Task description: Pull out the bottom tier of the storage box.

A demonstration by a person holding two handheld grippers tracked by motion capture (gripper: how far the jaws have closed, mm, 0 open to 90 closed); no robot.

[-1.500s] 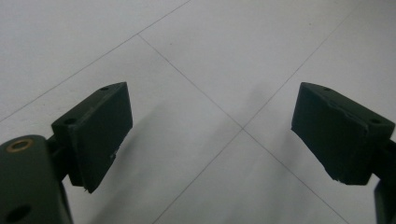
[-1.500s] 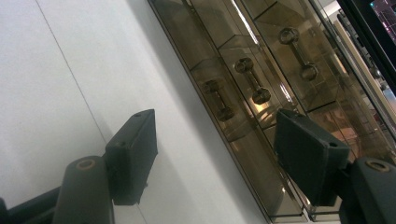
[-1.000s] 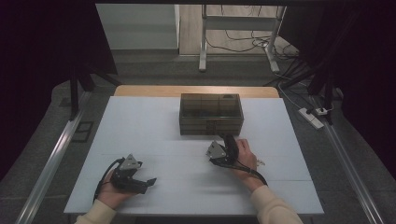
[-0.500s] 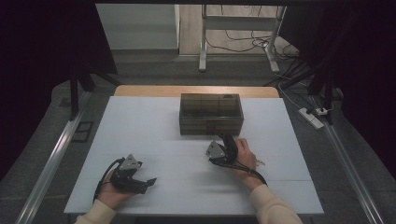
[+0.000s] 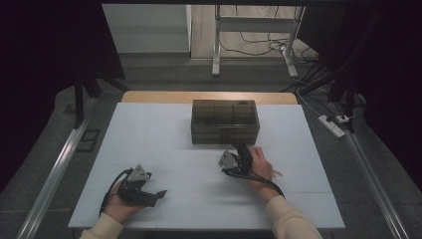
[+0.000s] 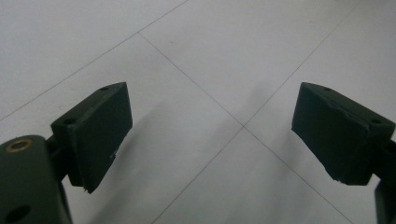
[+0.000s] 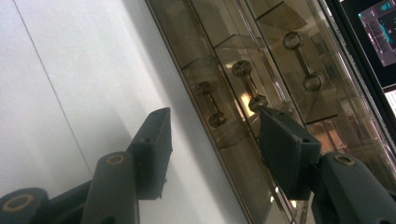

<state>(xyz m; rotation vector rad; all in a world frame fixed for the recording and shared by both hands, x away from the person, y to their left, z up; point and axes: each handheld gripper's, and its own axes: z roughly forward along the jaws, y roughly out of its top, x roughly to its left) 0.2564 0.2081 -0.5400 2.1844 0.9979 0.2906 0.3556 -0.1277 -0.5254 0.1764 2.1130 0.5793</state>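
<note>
At the front of the smoky clear drawer box (image 5: pixel 225 121) in the middle of the table (image 5: pixel 149 129), the right gripper (image 7: pixel 212 140) is lined up on a small drawer handle (image 7: pixel 209 103), its jaws half apart, just closing and still gripping nothing, so a short push forward seems needed before clamping, while the left gripper (image 6: pixel 210 130) is rested wide open and empty

The box (image 5: pixel 225 121) was smoky, see-through plastic, glossy enough to carry reflections, with small shiny metal handles (image 7: pixel 250 86) on its drawer fronts. The table (image 5: pixel 149 139) had a smooth, matt white top with thin seams, and a bare wood edge at the far side. Both grippers' pads (image 6: pixel 100 130) looked like matt black rubbery plastic, chipped at the corners.
</note>
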